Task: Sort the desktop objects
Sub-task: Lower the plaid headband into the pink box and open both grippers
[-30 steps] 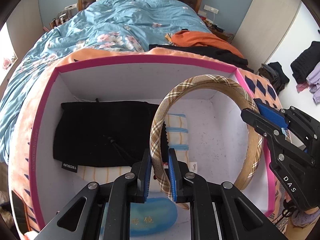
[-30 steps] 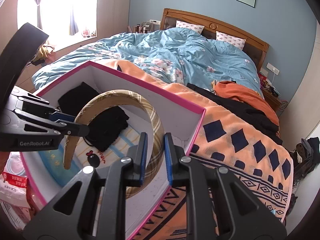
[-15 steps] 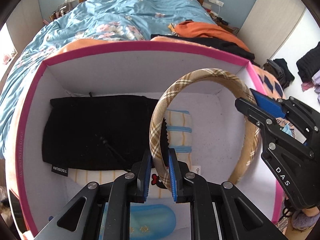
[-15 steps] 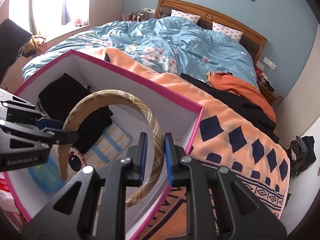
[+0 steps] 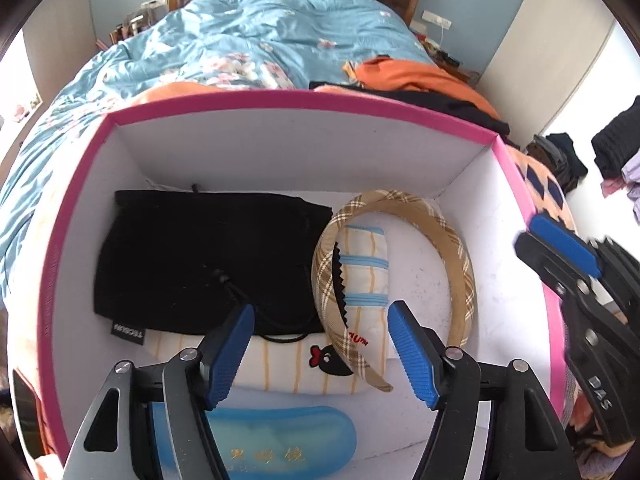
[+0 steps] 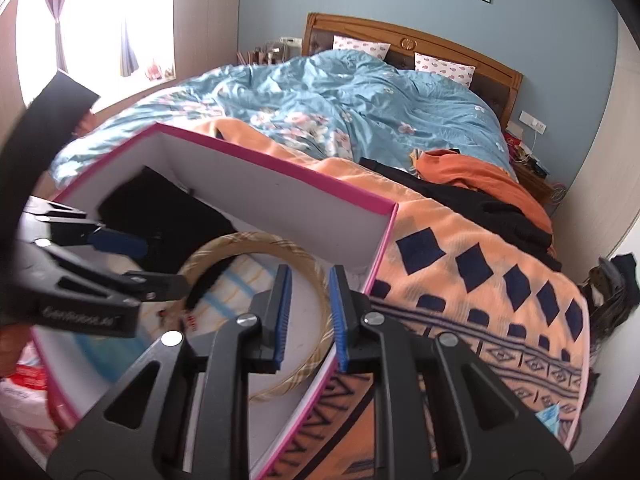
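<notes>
A tan plaid headband (image 5: pixel 456 256) lies inside the pink-rimmed white box (image 5: pixel 280 98), resting on a striped yellow pouch (image 5: pixel 362 276). It also shows in the right wrist view (image 6: pixel 256 242). My left gripper (image 5: pixel 322 354) is open and empty, above the box's near end, with the headband's left leg between its fingers but apart from them. My right gripper (image 6: pixel 308 316) is open, jaws a small gap apart, empty, over the box's right rim (image 6: pixel 382 248). It shows blurred in the left wrist view (image 5: pixel 560 246).
In the box lie a black cloth pouch (image 5: pixel 200 252) and a blue glasses case (image 5: pixel 276 440). The box sits on an orange patterned blanket (image 6: pixel 480 280) at the foot of a bed with a blue quilt (image 6: pixel 340 100). Clothes lie on the floor at the right (image 5: pixel 612 148).
Both grippers opened and let go of the headband, which dropped flat into the box. The right gripper drew back toward the box's right rim.
</notes>
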Available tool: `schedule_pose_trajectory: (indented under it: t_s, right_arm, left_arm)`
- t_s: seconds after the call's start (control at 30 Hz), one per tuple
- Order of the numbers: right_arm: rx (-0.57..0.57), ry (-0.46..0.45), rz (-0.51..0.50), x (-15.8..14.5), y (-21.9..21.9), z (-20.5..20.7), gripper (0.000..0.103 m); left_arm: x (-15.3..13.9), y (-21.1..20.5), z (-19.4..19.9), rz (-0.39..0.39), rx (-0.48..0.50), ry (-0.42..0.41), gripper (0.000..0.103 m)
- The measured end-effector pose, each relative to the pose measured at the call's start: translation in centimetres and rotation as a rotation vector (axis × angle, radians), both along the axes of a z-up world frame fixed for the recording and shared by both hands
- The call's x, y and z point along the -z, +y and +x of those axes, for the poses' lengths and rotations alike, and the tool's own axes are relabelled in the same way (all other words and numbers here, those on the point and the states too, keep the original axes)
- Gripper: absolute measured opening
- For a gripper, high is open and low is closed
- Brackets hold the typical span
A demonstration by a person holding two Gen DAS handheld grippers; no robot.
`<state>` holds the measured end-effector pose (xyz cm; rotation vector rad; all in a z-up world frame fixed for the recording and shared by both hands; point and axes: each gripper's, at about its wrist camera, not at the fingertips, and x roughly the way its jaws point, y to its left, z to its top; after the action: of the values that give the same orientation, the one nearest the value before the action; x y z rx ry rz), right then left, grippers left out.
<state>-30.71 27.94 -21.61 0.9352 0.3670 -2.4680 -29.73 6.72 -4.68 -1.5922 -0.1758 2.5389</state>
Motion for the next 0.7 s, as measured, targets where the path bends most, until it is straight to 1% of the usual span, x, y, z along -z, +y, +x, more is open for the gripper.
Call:
schedule_pose_trajectory:
  t_s: [0.07,0.1,0.13,0.2,0.27,0.3,0.33,0.37,0.47,0.53,0.6,0.7]
  right_arm:
    - [-0.002,0.009,-0.037,-0.6,0.6,1.1,0.022]
    - [-0.007,0.011,-0.053,-0.9,0.8,1.8,0.022]
    - [-0.013,0.015,-0.079,-1.3,1.1,2.7,0.022]
    - [-0.025,0.023,-0.115,-1.8,1.5,4.1,0.024]
    - [-0.035,0.043,-0.167,-2.5,2.0,6.1,0.034]
    - [-0.042,0.047,-0.19,-2.8,2.0,6.8,0.042]
    - [-0.048,0.055,-0.217,-3.1,2.1,7.8,0.047]
    - [-0.058,0.064,-0.243,-3.3,2.1,8.9,0.048]
    - [-0.101,0.073,-0.281,-3.8,1.7,11.7,0.051]
    - [-0.131,0.08,-0.293,-4.1,1.3,13.5,0.058]
    - [-0.143,0.096,-0.3,-4.4,0.9,15.2,0.06]
    - [-0.152,0.11,-0.325,-4.7,0.7,17.4,0.063]
  left_arm:
    - [-0.4,-0.3,0.6,0.004,0.001,0.009,0.072]
    - [-0.5,-0.5,0.9,0.004,-0.003,0.014,0.075]
    - [-0.8,-0.7,1.4,0.003,-0.011,0.026,0.078]
    - [-1.5,-1.1,2.4,-0.008,-0.023,0.059,0.08]
    - [-2.0,-1.3,3.2,-0.03,-0.043,0.087,0.084]
    - [-2.4,-1.5,3.9,-0.034,-0.057,0.109,0.085]
    - [-2.6,-1.7,4.5,-0.036,-0.065,0.123,0.086]
    - [-2.9,-1.9,5.2,-0.038,-0.069,0.136,0.087]
    - [-3.9,-2.3,7.5,-0.058,-0.083,0.194,0.091]
    - [-4.5,-2.8,8.7,-0.063,-0.093,0.226,0.101]
    - [-5.1,-3.2,10.2,-0.054,-0.101,0.262,0.103]
    - [-5.7,-3.6,12.0,-0.029,-0.102,0.278,0.103]
